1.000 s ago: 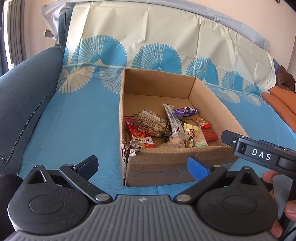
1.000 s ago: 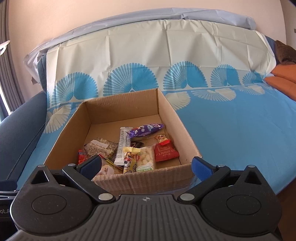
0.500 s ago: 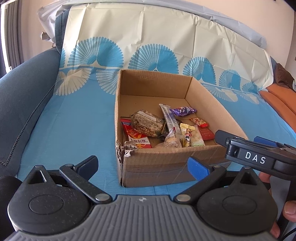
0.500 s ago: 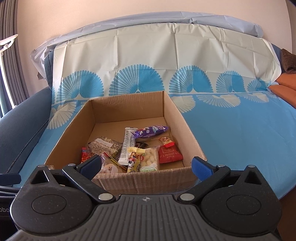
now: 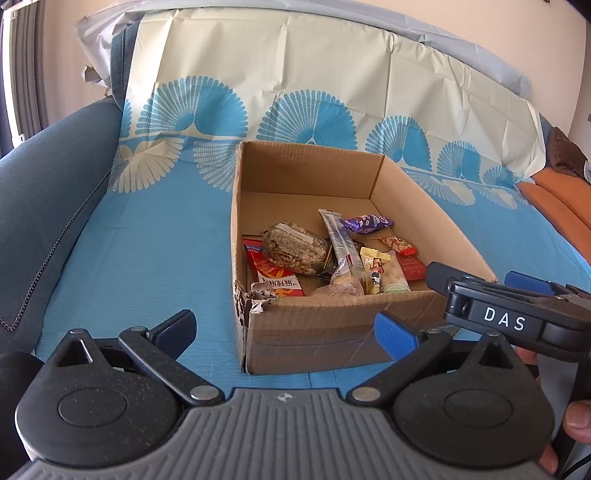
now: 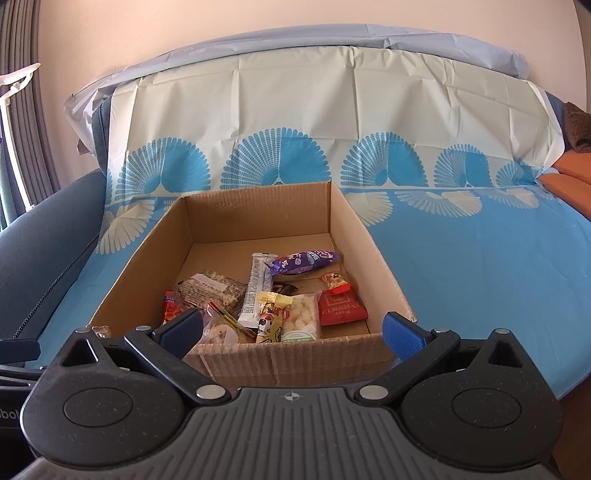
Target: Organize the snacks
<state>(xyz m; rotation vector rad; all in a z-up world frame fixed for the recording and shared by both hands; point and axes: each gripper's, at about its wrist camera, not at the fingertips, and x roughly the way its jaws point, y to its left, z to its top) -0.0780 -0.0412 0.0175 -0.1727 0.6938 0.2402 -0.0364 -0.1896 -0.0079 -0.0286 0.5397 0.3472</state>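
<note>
A home living room: a dark blue fabric sofa armrest [image 5: 44,206] with stitched seams stands at the left, a blue-and-cream fan-patterned plastic cover [image 6: 461,258] is draped over seat and backrest, orange cushions [image 5: 554,199] lie at its right edge, and grey curtains [image 6: 18,122] hang against a plain peach wall [image 6: 258,22].

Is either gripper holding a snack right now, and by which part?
Nothing is held. The left gripper and right gripper are both open and empty, short of the brown cardboard box.
</note>
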